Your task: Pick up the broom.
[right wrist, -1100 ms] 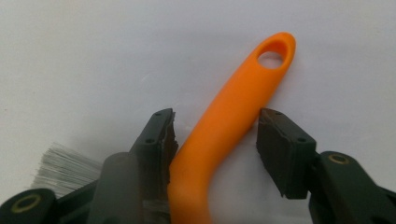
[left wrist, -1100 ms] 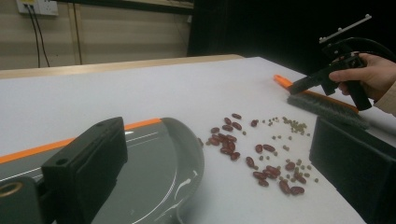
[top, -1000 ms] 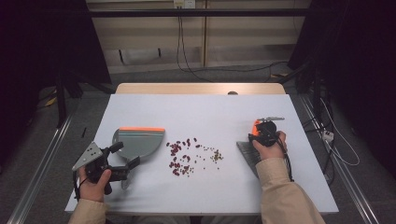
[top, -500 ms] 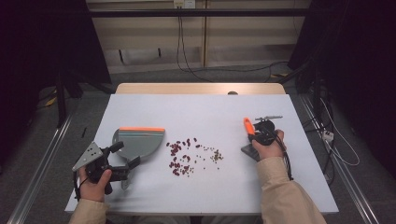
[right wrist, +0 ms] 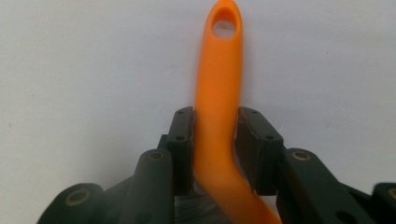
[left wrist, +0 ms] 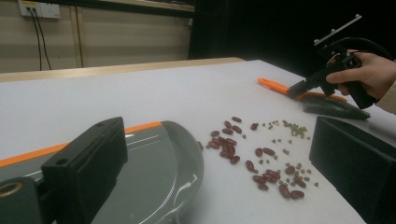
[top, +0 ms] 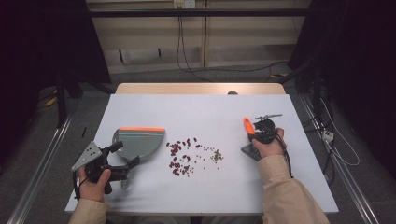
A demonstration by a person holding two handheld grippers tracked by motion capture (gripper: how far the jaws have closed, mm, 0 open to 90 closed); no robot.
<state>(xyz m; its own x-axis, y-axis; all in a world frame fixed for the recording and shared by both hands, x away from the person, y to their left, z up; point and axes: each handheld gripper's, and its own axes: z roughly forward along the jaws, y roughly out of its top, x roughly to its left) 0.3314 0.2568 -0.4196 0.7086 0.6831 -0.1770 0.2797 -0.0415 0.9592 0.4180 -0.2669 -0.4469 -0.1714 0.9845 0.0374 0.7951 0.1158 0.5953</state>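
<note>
A grey dustpan (top: 137,142) with an orange edge lies at the table's left; it also shows in the left gripper view (left wrist: 154,158). Dark red beans (top: 182,156) and small green pellets (top: 215,155) are scattered at the middle. My left gripper (top: 122,165) stands open just in front of the dustpan, its jaws wide apart with the pan's rim between them (left wrist: 217,140). My right gripper (top: 258,135) is shut on the orange handle (right wrist: 219,70) of a brush. The brush's dark bristles (top: 249,150) rest on the table by the right hand.
The white table (top: 196,107) has bare room behind the beans and along its far edge. Cables hang at the back wall, and metal rails run along both sides of the table. From the left gripper view, the right gripper (left wrist: 299,88) is seen holding the brush beyond the beans.
The right gripper has turned the brush, so its orange handle now points up and left from under the hand. The left gripper and dustpan have stayed put.
</note>
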